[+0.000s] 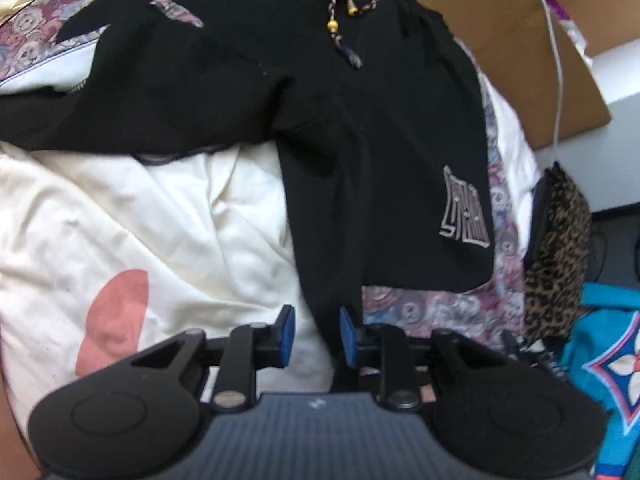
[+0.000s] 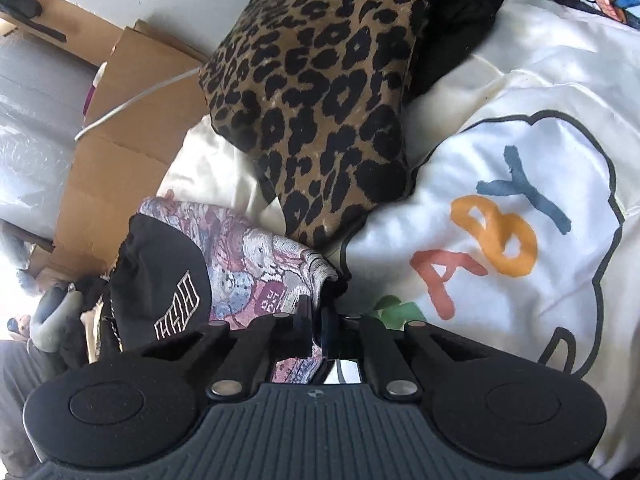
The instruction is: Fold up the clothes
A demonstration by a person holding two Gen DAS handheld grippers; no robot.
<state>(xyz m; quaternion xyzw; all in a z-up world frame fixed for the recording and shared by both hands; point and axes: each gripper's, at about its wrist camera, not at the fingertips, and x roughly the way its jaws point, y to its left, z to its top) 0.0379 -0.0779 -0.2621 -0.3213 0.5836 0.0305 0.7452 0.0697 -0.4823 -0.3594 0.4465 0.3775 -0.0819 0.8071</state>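
Black shorts point(image 1: 360, 128) spread ahead of left gripper point(image 1: 316, 334), one leg trailing down between its parted blue pads, neither pressing the cloth. Right gripper point(image 2: 316, 320) pressed together at the patterned blanket point(image 2: 256, 264) edge; leopard cushion point(image 2: 320, 92) beyond, shorts to its left.

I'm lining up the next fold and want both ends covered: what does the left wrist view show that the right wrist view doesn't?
Left wrist only: the black garment's braided drawstring and the left gripper, jaws apart around a black fabric strip.

Right wrist only: the coloured letters on the white cover and the right gripper, shut.

Both: the garment's logo, the leopard-print cushion, the teddy-print fabric and the cardboard box.
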